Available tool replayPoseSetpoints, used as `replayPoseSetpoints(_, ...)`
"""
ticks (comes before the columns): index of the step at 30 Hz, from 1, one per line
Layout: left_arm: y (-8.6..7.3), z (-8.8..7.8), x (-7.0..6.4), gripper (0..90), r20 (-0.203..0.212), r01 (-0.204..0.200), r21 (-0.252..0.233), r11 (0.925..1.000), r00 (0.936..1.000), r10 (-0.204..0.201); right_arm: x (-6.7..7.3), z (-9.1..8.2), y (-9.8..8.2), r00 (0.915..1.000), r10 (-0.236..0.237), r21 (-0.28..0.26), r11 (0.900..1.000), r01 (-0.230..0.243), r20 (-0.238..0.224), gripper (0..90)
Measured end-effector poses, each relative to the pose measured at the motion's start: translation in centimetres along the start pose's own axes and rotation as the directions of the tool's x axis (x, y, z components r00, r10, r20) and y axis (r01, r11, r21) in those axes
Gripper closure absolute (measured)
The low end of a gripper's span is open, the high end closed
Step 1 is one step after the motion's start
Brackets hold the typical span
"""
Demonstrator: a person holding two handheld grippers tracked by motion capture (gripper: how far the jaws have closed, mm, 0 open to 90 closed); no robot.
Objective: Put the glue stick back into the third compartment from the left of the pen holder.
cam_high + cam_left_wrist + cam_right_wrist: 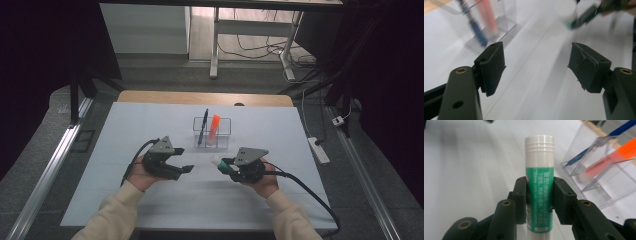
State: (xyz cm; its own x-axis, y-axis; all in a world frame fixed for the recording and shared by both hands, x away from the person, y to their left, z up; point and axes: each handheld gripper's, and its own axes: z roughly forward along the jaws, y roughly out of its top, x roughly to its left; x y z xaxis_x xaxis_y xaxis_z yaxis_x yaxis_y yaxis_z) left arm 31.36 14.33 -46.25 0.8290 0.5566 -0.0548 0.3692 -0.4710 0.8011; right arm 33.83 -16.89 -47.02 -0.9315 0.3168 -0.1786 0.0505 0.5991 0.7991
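- Right gripper (539,195): fingers (521,200) pinching the glue stick (539,180) across its green label, one pad on each side of the barrel.
- Glue stick's long axis runs along the line of the fingers; white cap points forward, away from the hand. In the high view the cap end (217,162) juts from the right gripper toward the left, clear of the surface (150,120).
- Left gripper (537,67): fingers (491,66) spread wide, nothing between them. Judged free for whatever comes next.
- Clear organiser (212,132) stands upright beyond both hands, near the middle of the surface; blue pen (203,126) and orange marker (214,129) lean inside it.
- Key relation: organiser lies ahead of the right gripper and slightly to its left, apart from the stick. The right hand holds the stick and is the one placed to deliver it.
- Judgement: for the stick to drop in, its axis would have to tip from near level to near upright, cap or base down, over an open compartment.
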Motion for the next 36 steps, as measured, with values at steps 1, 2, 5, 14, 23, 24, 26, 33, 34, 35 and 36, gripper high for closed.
replayPoseSetpoints(1, -0.4, -0.4, 0.1, 28.7, -0.010, 0.008, 0.001, 1.0000, 0.9999, -0.008, -0.1, -0.1, 0.1, 1.0000, 0.008, -0.007, 1.000, -0.008, 0.006, 65.3)
replayPoseSetpoints(2, -0.9, -0.8, 0.2, 28.7, -0.020, 0.018, 0.003, 0.9998, 0.9996, -0.018, -0.2, -0.2, 0.1, 0.9997, 0.017, -0.011, 1.000, -0.017, 0.017, 65.3)
replayPoseSetpoints(5, -2.1, -1.9, 0.5, 28.4, -0.054, 0.037, 0.006, 0.9993, 0.9979, -0.037, -0.5, -0.3, 0.2, 0.9977, 0.049, -0.035, 0.998, -0.048, 0.046, 65.3)
replayPoseSetpoints(14, -5.0, -4.1, 1.0, 27.8, -0.110, 0.086, -0.004, 0.9963, 0.9902, -0.086, -2.2, -0.9, 0.9, 0.9786, 0.185, -0.159, 0.973, -0.169, 0.091, 65.4)
replayPoseSetpoints(23, -7.1, -5.5, 1.6, 27.5, -0.155, 0.116, -0.007, 0.9932, 0.9812, -0.116, -5.0, -0.5, 1.7, 0.9472, 0.301, -0.247, 0.931, -0.268, 0.110, 65.3)
replayPoseSetpoints(24, -7.3, -5.6, 1.7, 27.5, -0.160, 0.119, -0.006, 0.9929, 0.9800, -0.118, -5.4, -0.4, 1.9, 0.9443, 0.308, -0.249, 0.929, -0.273, 0.116, 65.3)
replayPoseSetpoints(26, -7.8, -5.9, 1.8, 27.3, -0.170, 0.128, -0.008, 0.9918, 0.9773, -0.127, -6.0, -0.2, 2.2, 0.9387, 0.322, -0.264, 0.922, -0.282, 0.123, 65.3)
replayPoseSetpoints(33, -8.4, -6.1, 2.4, 26.8, -0.178, 0.151, -0.015, 0.9885, 0.9724, -0.151, -8.3, 1.3, 3.5, 0.9244, 0.358, -0.307, 0.901, -0.306, 0.130, 65.3)
replayPoseSetpoints(34, -8.4, -6.0, 2.4, 26.8, -0.177, 0.149, -0.015, 0.9887, 0.9727, -0.149, -8.6, 1.6, 3.7, 0.9236, 0.359, -0.313, 0.900, -0.304, 0.134, 65.2)
replayPoseSetpoints(35, -8.4, -6.0, 2.4, 26.7, -0.176, 0.147, -0.013, 0.9890, 0.9732, -0.148, -9.0, 1.9, 3.8, 0.9204, 0.366, -0.315, 0.897, -0.309, 0.139, 65.2)
replayPoseSetpoints(36, -8.4, -6.0, 2.4, 26.7, -0.176, 0.147, -0.011, 0.9891, 0.9735, -0.146, -9.3, 2.3, 3.9, 0.9164, 0.374, -0.313, 0.895, -0.317, 0.142, 65.2)
